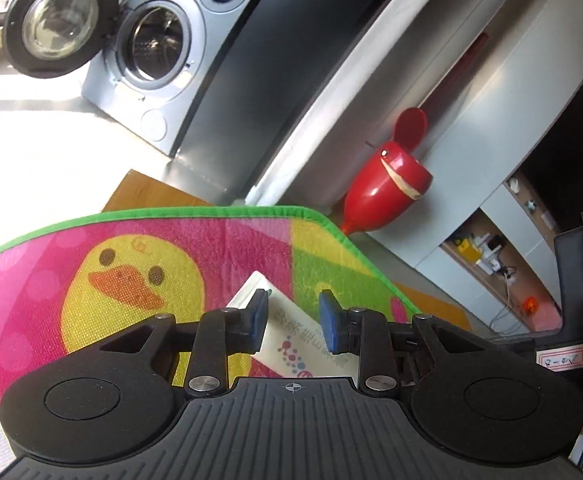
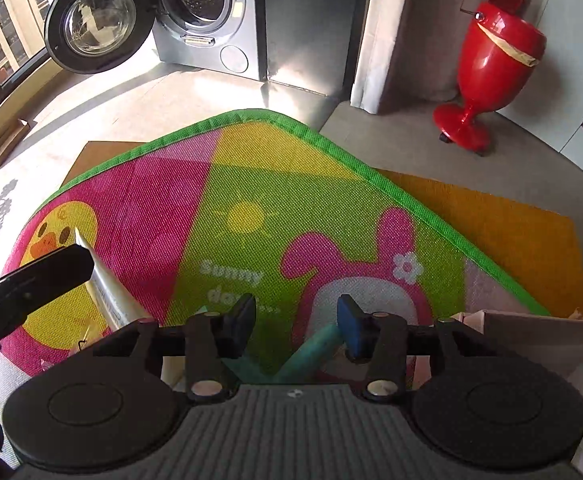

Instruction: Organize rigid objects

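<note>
A white flat box (image 1: 291, 332) with coloured print sits between the blue pads of my left gripper (image 1: 293, 318). The jaws stand a little apart around it, and the box reaches past the fingertips over the colourful play mat (image 1: 131, 248). In the right wrist view the same box (image 2: 109, 292) sticks out of the left gripper's black finger (image 2: 51, 272) at the left edge. My right gripper (image 2: 297, 320) is open above the mat (image 2: 251, 200). A teal V-shaped object (image 2: 311, 354) lies just below its fingers, partly hidden by them.
A red goblet-shaped bin (image 2: 491, 60) with its lid up stands at the far right by a white cabinet. A washing machine (image 2: 207, 12) with its door open stands at the back. An orange rug (image 2: 511, 232) lies under the mat. A pale box edge (image 2: 539, 332) shows at the right.
</note>
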`<state>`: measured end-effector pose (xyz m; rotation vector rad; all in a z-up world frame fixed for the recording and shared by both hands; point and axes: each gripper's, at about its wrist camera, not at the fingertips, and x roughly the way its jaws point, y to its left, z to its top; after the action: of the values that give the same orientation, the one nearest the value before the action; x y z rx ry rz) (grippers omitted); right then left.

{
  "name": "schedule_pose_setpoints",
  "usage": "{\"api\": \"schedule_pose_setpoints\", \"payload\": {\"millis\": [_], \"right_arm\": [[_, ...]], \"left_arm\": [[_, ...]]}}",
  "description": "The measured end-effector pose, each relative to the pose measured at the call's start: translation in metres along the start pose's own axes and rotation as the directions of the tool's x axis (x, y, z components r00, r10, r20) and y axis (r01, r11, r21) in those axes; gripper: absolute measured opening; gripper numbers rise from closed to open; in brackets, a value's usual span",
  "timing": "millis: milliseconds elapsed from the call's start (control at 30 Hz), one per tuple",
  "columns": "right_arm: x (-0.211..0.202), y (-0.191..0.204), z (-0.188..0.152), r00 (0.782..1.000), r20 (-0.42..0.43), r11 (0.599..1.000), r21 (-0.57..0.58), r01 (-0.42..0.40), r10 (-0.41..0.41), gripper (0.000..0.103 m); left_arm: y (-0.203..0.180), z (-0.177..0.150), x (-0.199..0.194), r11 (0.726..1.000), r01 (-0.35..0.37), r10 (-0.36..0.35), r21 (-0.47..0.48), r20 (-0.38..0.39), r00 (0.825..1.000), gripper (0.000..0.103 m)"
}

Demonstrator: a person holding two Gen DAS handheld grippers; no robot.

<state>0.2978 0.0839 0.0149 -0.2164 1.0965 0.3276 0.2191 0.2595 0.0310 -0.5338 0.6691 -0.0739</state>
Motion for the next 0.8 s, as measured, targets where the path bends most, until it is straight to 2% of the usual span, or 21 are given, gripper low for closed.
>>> {"api": "schedule_pose_setpoints", "payload": {"millis": [67,133,200,267,433,533,633,767,800], "right_arm": [[-0.006,0.002,-0.011,1.0,0.002,0.999,-0.04,-0.016,0.016,0.033],[-0.014,0.002,-0.023,0.999,-0.006,0.998,-0.062,-0.033,0.033,0.032],[-0.021,0.004,-0.036,0.998,-0.026,0.996,-0.073,-0.051,0.049,0.032],[-0.03,0.009,-0.051,0.998,-0.035,0.993,-0.099,-0.064,0.061,0.027],[-0.055,0.024,-0.096,0.991,-0.057,0.979,-0.158,-0.132,0.125,0.025],[-0.069,0.032,-0.121,0.987,-0.05,0.969,-0.192,-0.158,0.151,0.025],[-0.083,0.033,-0.149,0.978,-0.041,0.956,-0.206,-0.209,0.205,0.026],[-0.109,0.03,-0.193,0.97,0.041,0.937,-0.269,-0.222,0.241,0.026],[-0.117,0.027,-0.201,0.964,0.065,0.933,-0.276,-0.231,0.258,0.029]], "left_arm": [[-0.006,-0.002,0.014,0.999,-0.026,0.028,0.047,-0.04,0.999,0.03],[-0.007,-0.009,0.014,0.997,-0.022,0.025,0.075,-0.046,0.999,0.029],[-0.005,-0.019,0.006,0.997,0.001,0.004,0.073,-0.059,0.998,0.029],[-0.003,-0.031,-0.003,0.996,0.04,-0.034,0.074,-0.087,0.996,0.024],[-0.01,-0.073,-0.035,0.985,0.091,-0.069,0.145,-0.148,0.987,0.021],[-0.01,-0.091,-0.056,0.981,0.136,-0.109,0.139,-0.184,0.977,0.021],[-0.007,-0.105,-0.076,0.982,0.139,-0.115,0.125,-0.179,0.977,0.021],[-0.001,-0.112,-0.106,0.989,0.12,-0.108,0.085,-0.134,0.985,0.022],[-0.001,-0.113,-0.116,0.99,0.11,-0.101,0.083,-0.112,0.989,0.022]]}}
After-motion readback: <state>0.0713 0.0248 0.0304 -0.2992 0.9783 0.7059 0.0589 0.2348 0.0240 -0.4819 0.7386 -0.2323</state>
